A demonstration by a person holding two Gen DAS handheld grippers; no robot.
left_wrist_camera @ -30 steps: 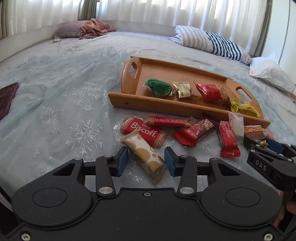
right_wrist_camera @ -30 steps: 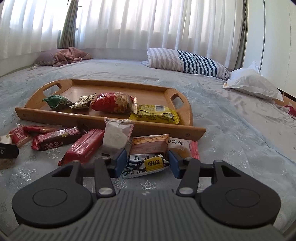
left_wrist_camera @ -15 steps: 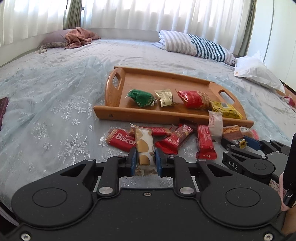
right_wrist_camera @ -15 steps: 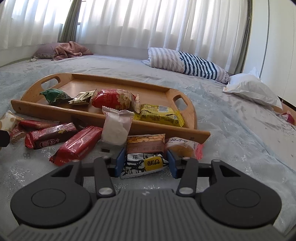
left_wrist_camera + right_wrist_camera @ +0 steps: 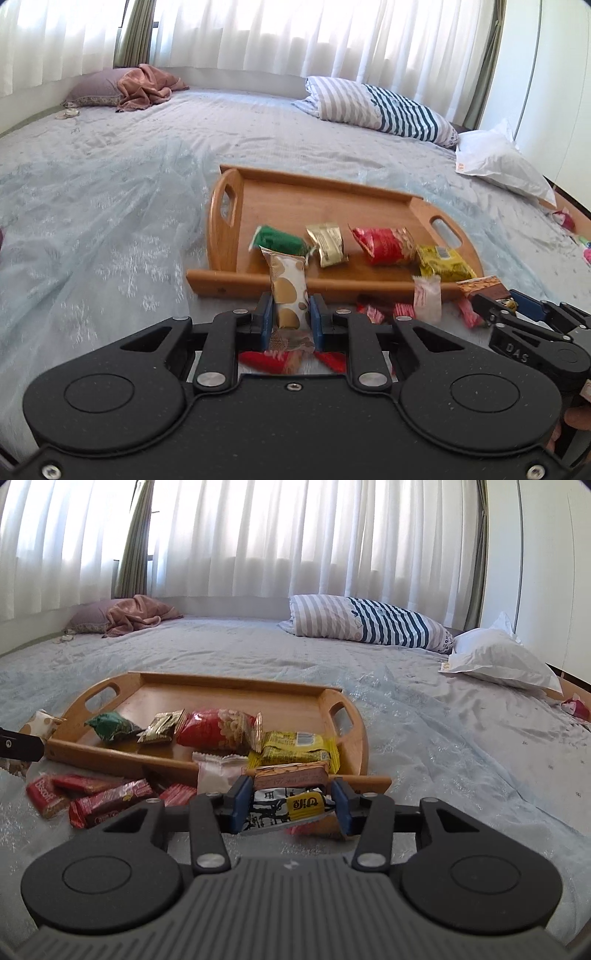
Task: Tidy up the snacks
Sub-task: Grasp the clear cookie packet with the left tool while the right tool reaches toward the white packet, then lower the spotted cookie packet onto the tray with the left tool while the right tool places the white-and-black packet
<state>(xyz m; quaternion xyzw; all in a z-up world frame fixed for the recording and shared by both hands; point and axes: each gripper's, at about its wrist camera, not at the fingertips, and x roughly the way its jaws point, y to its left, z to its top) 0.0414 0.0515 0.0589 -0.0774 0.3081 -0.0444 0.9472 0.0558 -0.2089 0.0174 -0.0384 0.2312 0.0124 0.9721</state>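
The left hand-held gripper (image 5: pixel 291 322) squeezes a white snack bar with gold dots (image 5: pixel 288 291) tight between its blue pads. The bar stands up off the pale blue bed cover (image 5: pixel 110 221), in front of the wooden tray with two handles (image 5: pixel 225 206). On the tray lie a green packet (image 5: pixel 277 240), a gold packet (image 5: pixel 327 242), a red bag (image 5: pixel 384 243) and a yellow packet (image 5: pixel 443 264), side by side. Red wrapped bars (image 5: pixel 107 801) and a white packet (image 5: pixel 218 771) lie on the bed just in front of the tray. The right hand-held gripper (image 5: pixel 291 806) grips a black, white and yellow packet (image 5: pixel 288 806); a brown nut bar (image 5: pixel 291 773) sits just behind it. A striped pillow (image 5: pixel 369 624) lies far back.
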